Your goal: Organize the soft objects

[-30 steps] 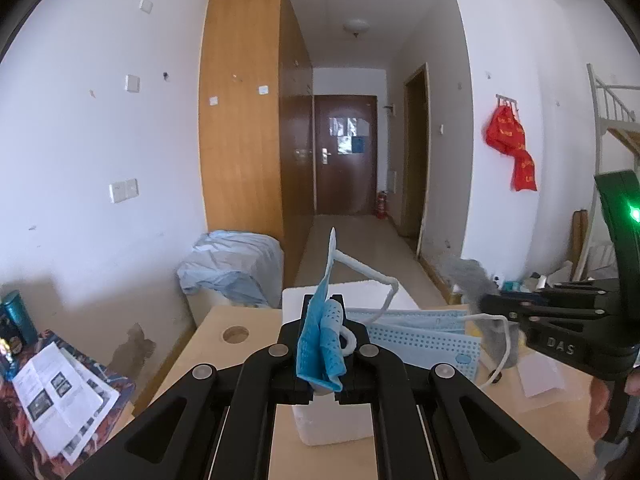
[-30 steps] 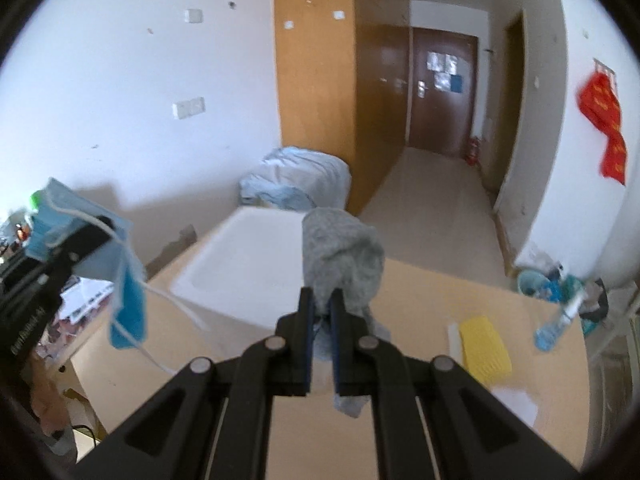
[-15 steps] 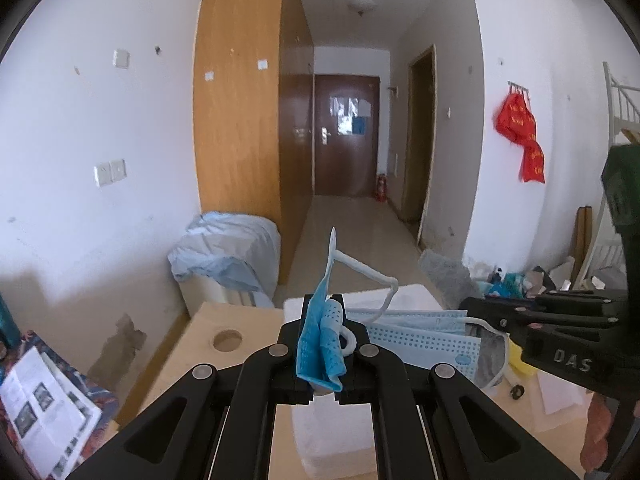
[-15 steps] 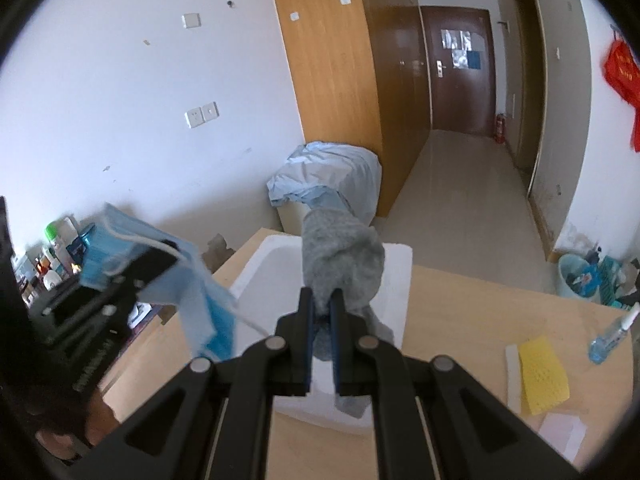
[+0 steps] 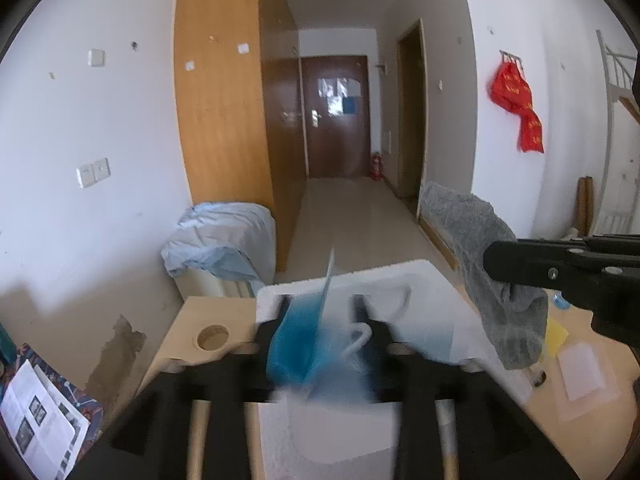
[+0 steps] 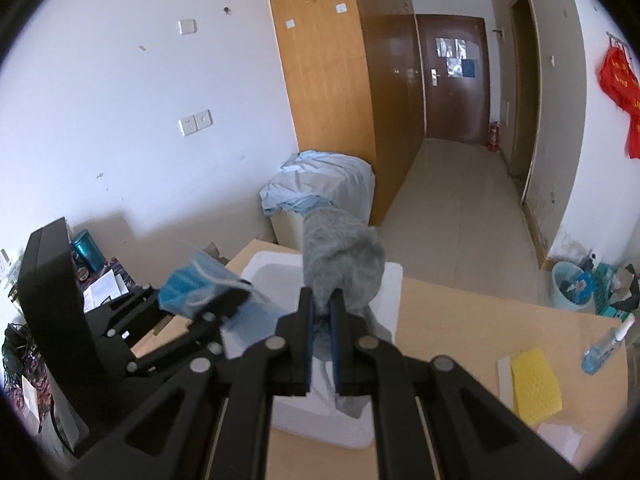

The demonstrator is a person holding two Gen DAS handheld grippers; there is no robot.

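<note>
1. Since a second ago, the left gripper has been carried over the white foam box; its jaws are opening, the blue pleated face mask loose between them.
2. A grey knitted sock is clamped by the right gripper above the box, at the desk's far left corner.

Blue mask, grey sock, white foam box, yellow sponge.

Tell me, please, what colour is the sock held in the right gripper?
Grey; the sock shows best in the right wrist view, pinched in the right gripper.

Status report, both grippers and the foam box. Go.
Left gripper opening, blue mask between jaws over white foam box. Right gripper shut on grey sock. Nothing blocking.
</note>
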